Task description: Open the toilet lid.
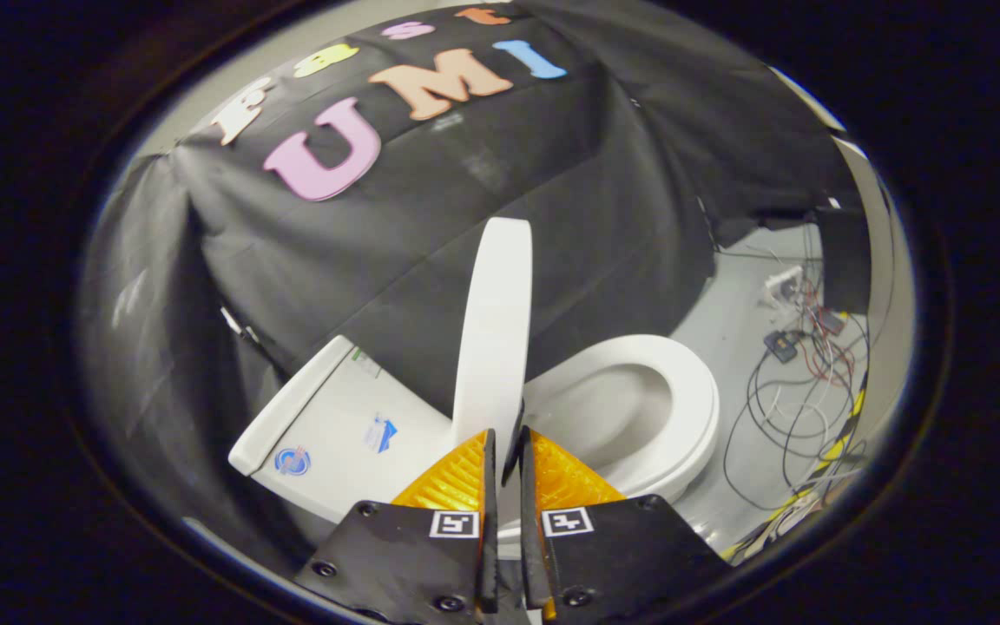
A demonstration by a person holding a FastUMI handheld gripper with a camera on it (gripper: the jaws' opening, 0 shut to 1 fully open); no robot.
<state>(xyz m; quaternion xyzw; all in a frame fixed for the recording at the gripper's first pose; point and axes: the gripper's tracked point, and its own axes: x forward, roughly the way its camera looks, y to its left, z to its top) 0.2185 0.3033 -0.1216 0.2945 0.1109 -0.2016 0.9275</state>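
Observation:
A white toilet stands before the black cloth wall. Its lid is raised and seen edge-on, standing nearly upright between the tank and the open seat and bowl. My gripper holds the lid's near edge: both fingers press on the thin rim, one on each side, with only a narrow gap between them. The bowl lies just to the right of the fingers, the tank to their left.
Black cloth drapes behind and to the left of the toilet. On the grey floor to the right lie loose cables, a power strip and small boxes. Yellow-black tape runs along the floor edge.

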